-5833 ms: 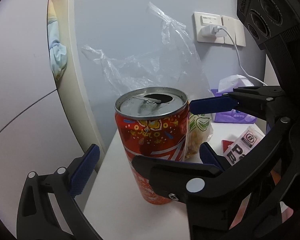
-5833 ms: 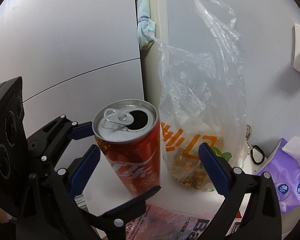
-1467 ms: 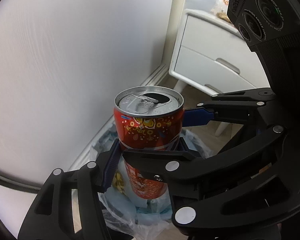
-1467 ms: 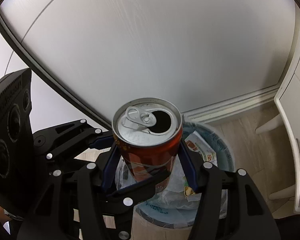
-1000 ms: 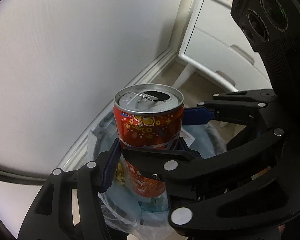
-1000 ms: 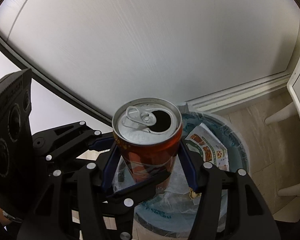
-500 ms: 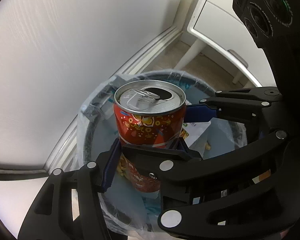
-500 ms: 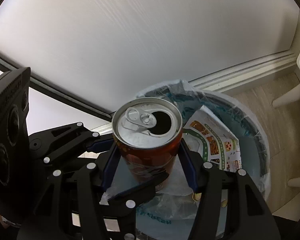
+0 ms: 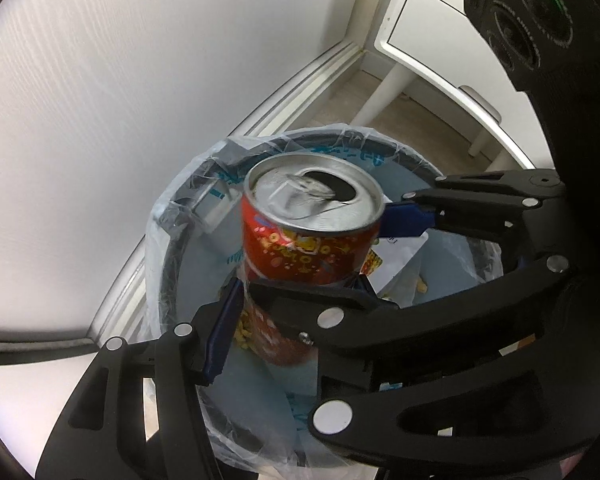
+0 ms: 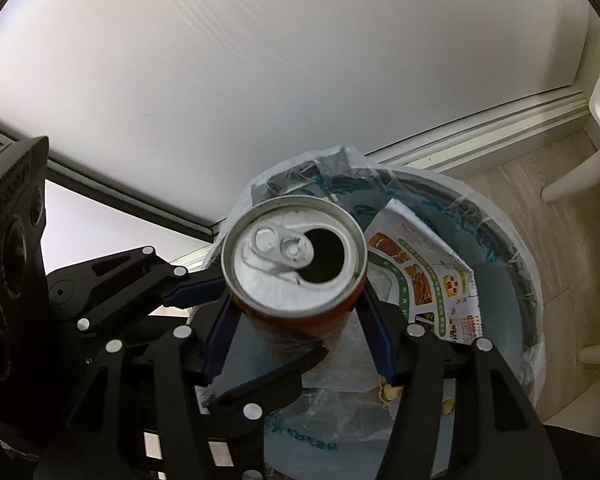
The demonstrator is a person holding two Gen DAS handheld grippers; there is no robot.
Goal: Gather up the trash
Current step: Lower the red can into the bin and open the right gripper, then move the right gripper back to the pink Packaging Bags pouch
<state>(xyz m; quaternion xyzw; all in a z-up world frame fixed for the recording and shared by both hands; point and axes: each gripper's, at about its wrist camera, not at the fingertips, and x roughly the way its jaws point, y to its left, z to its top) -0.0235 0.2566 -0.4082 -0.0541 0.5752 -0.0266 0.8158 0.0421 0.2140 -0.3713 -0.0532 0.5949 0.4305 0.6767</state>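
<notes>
Both the left gripper (image 9: 296, 312) and the right gripper (image 10: 298, 332) are matte black plastic linkages, studded with round silver pivot screws and cut with slot-shaped openings. Their fingers (image 9: 224, 328) carry ribbed dark-blue pads. Each camera block is black, with round lens rings.

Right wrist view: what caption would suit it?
Both grippers hold an open red can upright over a lined bin.
</notes>
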